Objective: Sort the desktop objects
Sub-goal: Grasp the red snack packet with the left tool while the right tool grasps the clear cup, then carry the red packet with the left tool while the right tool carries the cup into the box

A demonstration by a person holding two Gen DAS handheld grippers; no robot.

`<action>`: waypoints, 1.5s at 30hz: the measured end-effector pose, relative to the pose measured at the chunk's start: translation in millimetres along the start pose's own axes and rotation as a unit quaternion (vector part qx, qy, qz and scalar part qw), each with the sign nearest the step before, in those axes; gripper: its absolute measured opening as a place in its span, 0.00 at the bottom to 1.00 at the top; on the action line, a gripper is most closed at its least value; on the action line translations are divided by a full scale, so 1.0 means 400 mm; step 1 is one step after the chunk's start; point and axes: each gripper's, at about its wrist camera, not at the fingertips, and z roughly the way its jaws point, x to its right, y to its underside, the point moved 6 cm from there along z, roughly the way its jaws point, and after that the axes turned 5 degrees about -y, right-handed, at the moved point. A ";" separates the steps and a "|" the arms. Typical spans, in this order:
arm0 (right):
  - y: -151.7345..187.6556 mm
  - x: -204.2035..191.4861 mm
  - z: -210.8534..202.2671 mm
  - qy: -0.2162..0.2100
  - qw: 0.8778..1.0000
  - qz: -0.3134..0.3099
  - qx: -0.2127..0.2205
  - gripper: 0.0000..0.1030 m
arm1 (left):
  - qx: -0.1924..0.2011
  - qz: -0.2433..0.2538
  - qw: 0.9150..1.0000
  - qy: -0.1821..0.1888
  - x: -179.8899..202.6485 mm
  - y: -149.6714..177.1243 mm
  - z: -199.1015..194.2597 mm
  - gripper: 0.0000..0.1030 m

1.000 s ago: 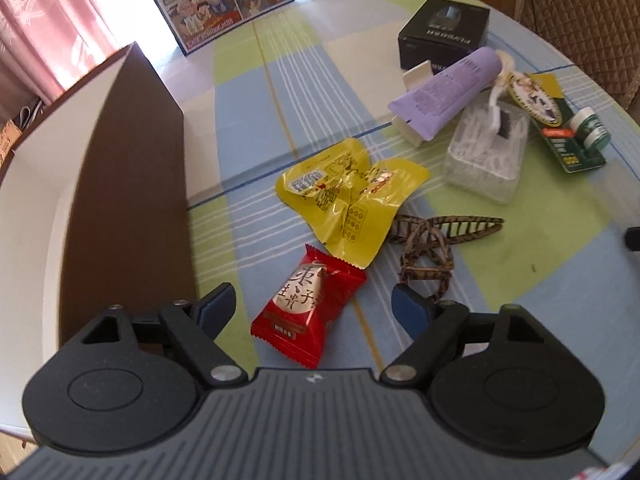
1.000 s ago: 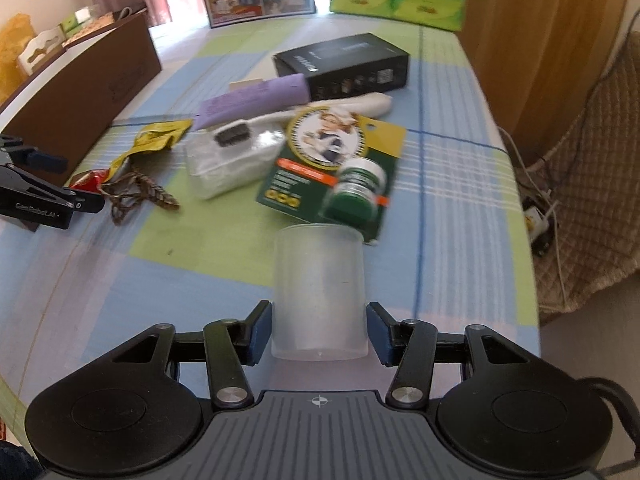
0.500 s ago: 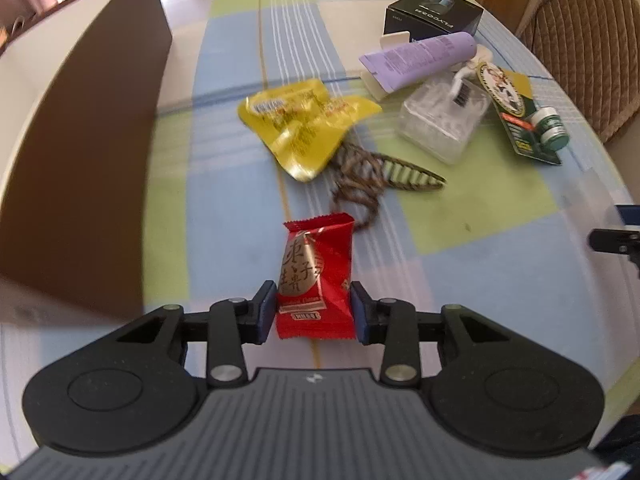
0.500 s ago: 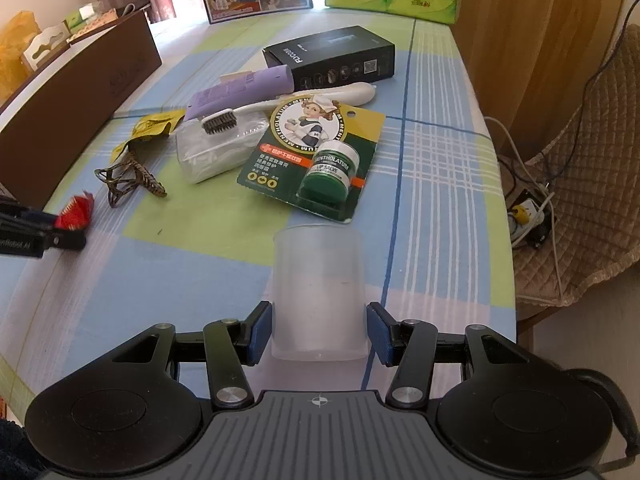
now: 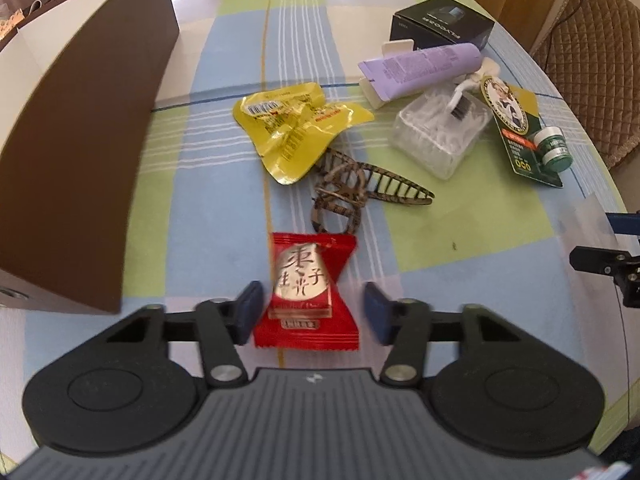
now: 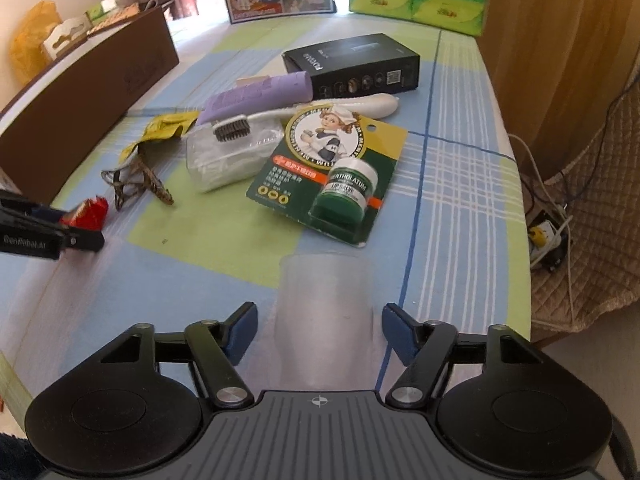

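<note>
A red candy packet lies on the checked tablecloth between the pads of my left gripper. Its jaws are opening: the left pad still meets the packet's corner, while a thin gap shows at the right pad. A translucent plastic cup stands between the pads of my right gripper, which is open with a small gap on each side. In the right wrist view the left gripper sits at the far left with the red packet at its tip.
Beyond the packet lie a yellow wrapper, a brown hair claw, a purple tube, a clear box under a toothbrush, a lip balm card and a black box. A tall brown box stands left.
The left gripper closed on the red packet, drew it nearer and now spreads again. The right jaws, which touched the cup, have parted slightly from it.
</note>
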 end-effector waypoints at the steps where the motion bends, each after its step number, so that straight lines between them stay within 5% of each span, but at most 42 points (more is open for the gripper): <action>1: 0.003 -0.001 -0.001 0.000 1.000 -0.009 0.001 0.48 | 0.002 -0.001 1.000 -0.003 0.003 0.001 -0.002 0.39; 12: 0.018 -0.030 -0.034 -0.021 1.000 0.000 -0.007 0.48 | 0.017 0.002 1.000 0.018 0.055 0.041 -0.071 0.36; 21: -0.061 -0.167 -0.094 -0.050 0.998 0.012 0.032 0.48 | 0.066 0.020 0.996 0.050 0.026 0.022 -0.185 0.35; 31: -0.193 -0.399 -0.098 -0.093 0.993 -0.016 0.070 0.48 | 0.137 0.013 0.989 0.061 -0.143 -0.031 -0.330 0.35; 45: -0.414 -0.743 -0.015 -0.167 0.976 -0.077 0.117 0.48 | 0.187 -0.037 0.982 0.008 -0.492 -0.082 -0.394 0.36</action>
